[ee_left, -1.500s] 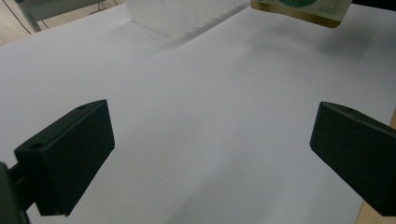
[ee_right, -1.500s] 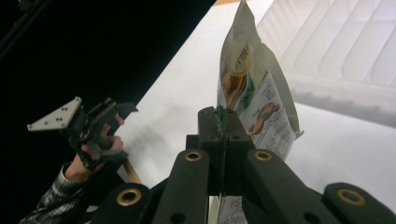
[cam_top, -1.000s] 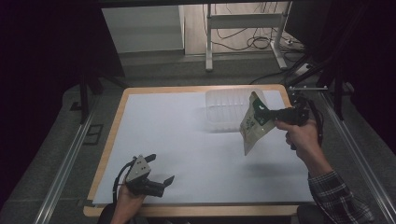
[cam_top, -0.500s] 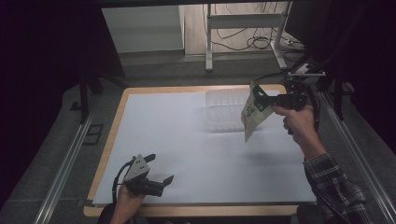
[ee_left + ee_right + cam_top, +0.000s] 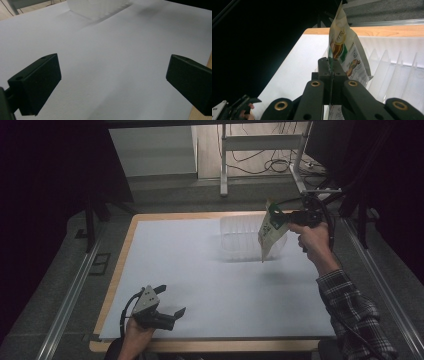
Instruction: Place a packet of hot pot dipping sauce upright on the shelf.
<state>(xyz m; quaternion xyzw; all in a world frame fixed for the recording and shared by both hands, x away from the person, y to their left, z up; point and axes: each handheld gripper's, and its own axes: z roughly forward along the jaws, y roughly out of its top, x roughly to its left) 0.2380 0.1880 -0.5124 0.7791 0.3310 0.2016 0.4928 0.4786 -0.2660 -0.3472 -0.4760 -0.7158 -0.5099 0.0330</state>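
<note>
The right gripper (image 5: 286, 218) is clamped on the upper edge of a cream and green snack pouch (image 5: 270, 231), its jaws pressed together with only the thin pouch between them, as the right gripper view shows (image 5: 331, 75). The pouch (image 5: 344, 55) hangs in the air at the far right of the table (image 5: 125, 250), over the right end of a clear ribbed plastic tray (image 5: 240, 237) that lies on the white sheet. Its long axis runs nearly up and down, slightly tilted: the gripped top leans far and right, and the lower corner points down and a little near-left, toward the tray's near edge.

The left gripper (image 5: 167, 306) rests at the near left corner, held low by the left hand (image 5: 134, 332); its jaws stand wide apart with nothing between them, bare white sheet showing in the gap (image 5: 112, 75).

Against the earlier high views, the pouch and right gripper have travelled farther from the person and somewhat right, from in front of the tray to above it. The pouch hangs a touch more upright. The left gripper has kept its place.
</note>
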